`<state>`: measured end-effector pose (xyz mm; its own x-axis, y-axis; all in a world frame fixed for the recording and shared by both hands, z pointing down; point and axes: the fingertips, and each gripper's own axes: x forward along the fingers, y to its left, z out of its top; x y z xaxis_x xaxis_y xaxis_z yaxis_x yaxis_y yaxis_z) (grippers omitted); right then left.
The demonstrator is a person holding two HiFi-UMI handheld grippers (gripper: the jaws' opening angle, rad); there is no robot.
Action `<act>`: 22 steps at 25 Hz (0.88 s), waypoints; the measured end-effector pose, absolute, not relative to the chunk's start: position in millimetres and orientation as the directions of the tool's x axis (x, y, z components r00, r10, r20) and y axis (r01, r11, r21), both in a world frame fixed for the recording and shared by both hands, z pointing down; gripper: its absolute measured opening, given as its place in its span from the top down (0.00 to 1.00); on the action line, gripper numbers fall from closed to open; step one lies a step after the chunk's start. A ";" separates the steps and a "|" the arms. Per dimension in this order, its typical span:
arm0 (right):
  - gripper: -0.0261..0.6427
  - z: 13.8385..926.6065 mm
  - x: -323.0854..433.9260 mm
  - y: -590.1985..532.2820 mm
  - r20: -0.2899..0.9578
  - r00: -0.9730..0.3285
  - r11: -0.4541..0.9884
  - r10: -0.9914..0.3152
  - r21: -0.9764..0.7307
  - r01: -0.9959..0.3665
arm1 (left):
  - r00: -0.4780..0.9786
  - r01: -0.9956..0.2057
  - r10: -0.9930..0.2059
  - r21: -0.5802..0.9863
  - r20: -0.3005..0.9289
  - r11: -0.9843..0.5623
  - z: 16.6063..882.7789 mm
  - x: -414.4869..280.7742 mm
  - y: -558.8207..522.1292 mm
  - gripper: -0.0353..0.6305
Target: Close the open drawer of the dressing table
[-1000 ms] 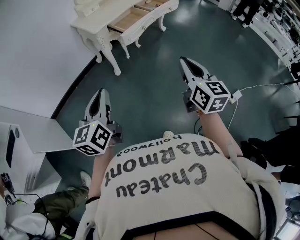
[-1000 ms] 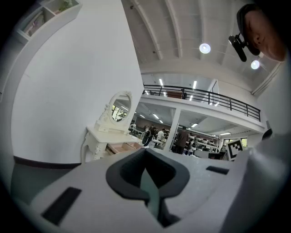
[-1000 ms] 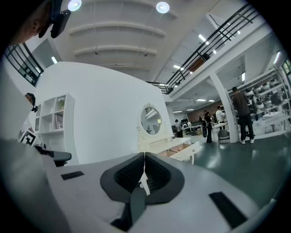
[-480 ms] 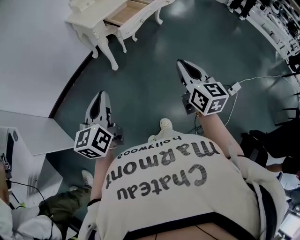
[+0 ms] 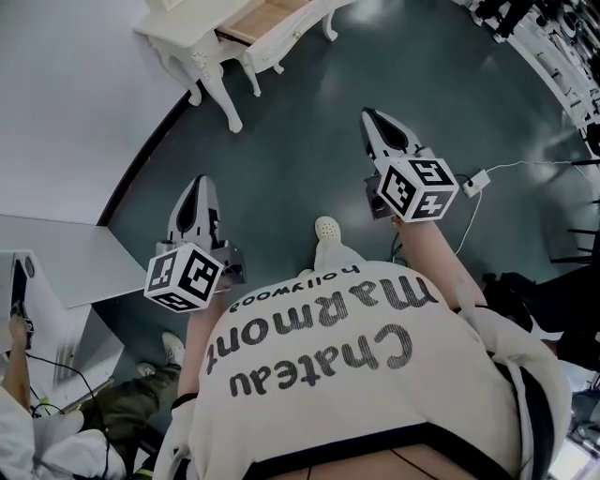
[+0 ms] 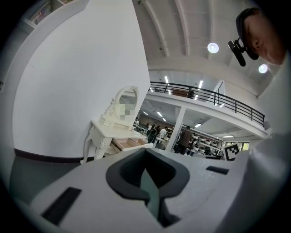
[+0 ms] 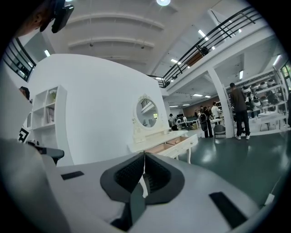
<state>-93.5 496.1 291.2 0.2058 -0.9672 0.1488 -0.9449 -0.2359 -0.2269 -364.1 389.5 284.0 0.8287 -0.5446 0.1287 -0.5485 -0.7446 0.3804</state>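
— What has changed for us?
— Our white shoe (image 5: 327, 230) has swung forward into view: we're walking toward the cream carved dressing table (image 5: 183, 33).
— And its pale wood-lined drawer (image 5: 255, 19)?
— Still pulled out, well apart from us. Our left gripper (image 5: 198, 187) and right gripper (image 5: 373, 122) are both pinched together, holding nothing.

- The desk (image 5: 200, 36) is cut off by the head view's top edge; only its front edge, some legs and part of the open drawer (image 5: 255, 19) show.
- In the left gripper view the mirror (image 6: 126, 101) is partly blurred over, and the left gripper (image 6: 145, 152) covers the desk's lower right part.
- In the right gripper view the right gripper (image 7: 144, 155) hides most of the desk's legs.
- The people (image 7: 204, 120) far behind are too small to tell apart.
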 end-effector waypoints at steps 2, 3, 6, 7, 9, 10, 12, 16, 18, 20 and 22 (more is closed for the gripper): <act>0.92 289.7 -80.7 480.1 0.142 0.206 -0.236 -0.968 -0.236 -0.943 | 0.824 -0.555 -0.553 0.377 0.127 -0.741 282.4 -354.7 375.1 0.94; 0.92 289.3 -74.9 472.3 0.141 0.201 -0.230 -0.969 -0.238 -0.944 | 0.821 -0.559 -0.556 0.376 0.127 -0.739 282.2 -349.4 368.6 0.94; 0.92 290.1 -57.1 451.9 0.146 0.177 -0.207 -0.973 -0.225 -0.952 | 0.812 -0.569 -0.570 0.384 0.124 -0.727 282.5 -331.7 353.5 0.94; 0.92 289.4 -49.6 444.8 0.144 0.172 -0.201 -0.975 -0.222 -0.954 | 0.809 -0.572 -0.574 0.387 0.122 -0.723 282.1 -324.5 348.5 0.94; 0.92 285.7 -33.9 428.6 0.138 0.163 -0.190 -0.977 -0.220 -0.957 | 0.806 -0.575 -0.579 0.387 0.120 -0.721 280.5 -308.1 337.5 0.94; 0.92 283.6 -26.7 420.3 0.135 0.156 -0.183 -0.979 -0.218 -0.959 | 0.805 -0.577 -0.582 0.386 0.119 -0.720 279.7 -299.9 331.8 0.94; 0.92 280.3 -14.0 404.9 0.132 0.140 -0.166 -0.981 -0.209 -0.964 | 0.800 -0.582 -0.589 0.388 0.114 -0.715 278.4 -284.2 320.2 0.94; 0.92 278.2 13.3 382.1 0.129 0.116 -0.141 -0.985 -0.203 -0.969 | 0.793 -0.588 -0.600 0.386 0.104 -0.710 275.3 -253.2 302.4 0.94; 0.92 276.1 27.5 374.9 0.121 0.106 -0.131 -0.987 -0.215 -0.968 | 0.789 -0.591 -0.606 0.389 0.097 -0.707 272.6 -239.1 296.4 0.94; 0.92 272.6 41.3 368.1 0.109 0.097 -0.120 -0.989 -0.224 -0.967 | 0.787 -0.592 -0.611 0.388 0.088 -0.706 268.2 -225.9 290.7 0.94; 0.92 270.0 54.1 361.7 0.102 0.092 -0.112 -0.991 -0.225 -0.968 | 0.784 -0.593 -0.616 0.387 0.078 -0.706 264.3 -214.3 285.9 0.94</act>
<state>54.1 361.7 270.0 0.0916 -0.9906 0.1015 -0.9679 -0.1125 -0.2247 -214.3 285.9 264.3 0.7840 -0.6159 0.0778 -0.5930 -0.7060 0.3873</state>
